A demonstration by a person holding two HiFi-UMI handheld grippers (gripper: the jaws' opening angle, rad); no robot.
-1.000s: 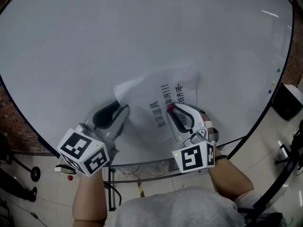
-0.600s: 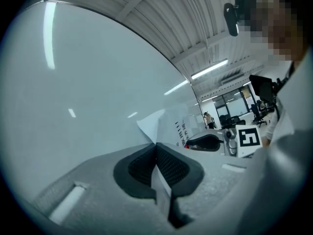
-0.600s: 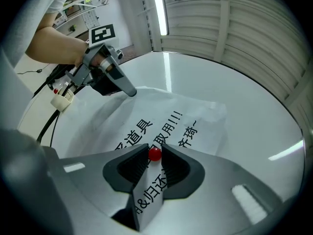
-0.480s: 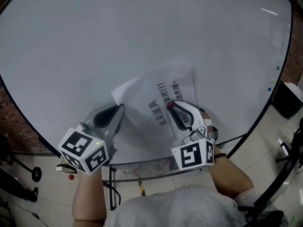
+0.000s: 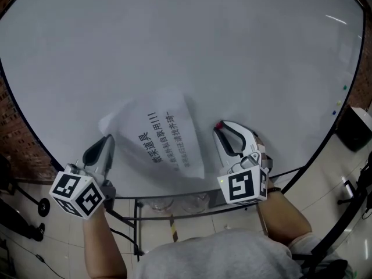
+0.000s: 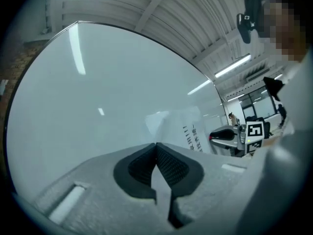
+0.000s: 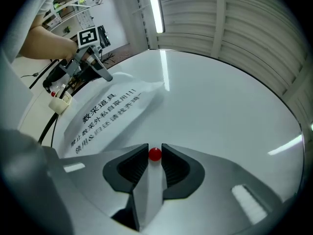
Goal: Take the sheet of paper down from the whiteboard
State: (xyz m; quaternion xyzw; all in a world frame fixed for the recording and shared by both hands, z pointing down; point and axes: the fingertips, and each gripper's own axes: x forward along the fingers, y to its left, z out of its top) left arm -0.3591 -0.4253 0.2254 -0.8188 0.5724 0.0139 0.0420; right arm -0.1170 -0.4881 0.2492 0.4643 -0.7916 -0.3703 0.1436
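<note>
A white sheet of paper (image 5: 165, 141) printed with black characters hangs loose in front of the whiteboard (image 5: 186, 51), tilted, with its lower corner low near the board's bottom edge. My left gripper (image 5: 108, 137) is shut on the sheet's left edge; in the left gripper view the closed jaws (image 6: 156, 144) pinch it and the printed part of the paper (image 6: 188, 131) shows beyond. My right gripper (image 5: 220, 125) stays to the right of the sheet, apart from it, shut on a small red magnet (image 7: 155, 154) held against the board. In the right gripper view the paper (image 7: 105, 114) lies to the left.
A metal ledge and frame (image 5: 174, 201) run under the board. Small coloured dots (image 5: 339, 103) sit near the board's right edge. A black box (image 5: 354, 124) stands on the floor at the right, and brick wall (image 5: 11, 127) shows at the left.
My left gripper has swung left and a little down, carrying the sheet away from under the right gripper. The right gripper has stayed put with the red magnet.
</note>
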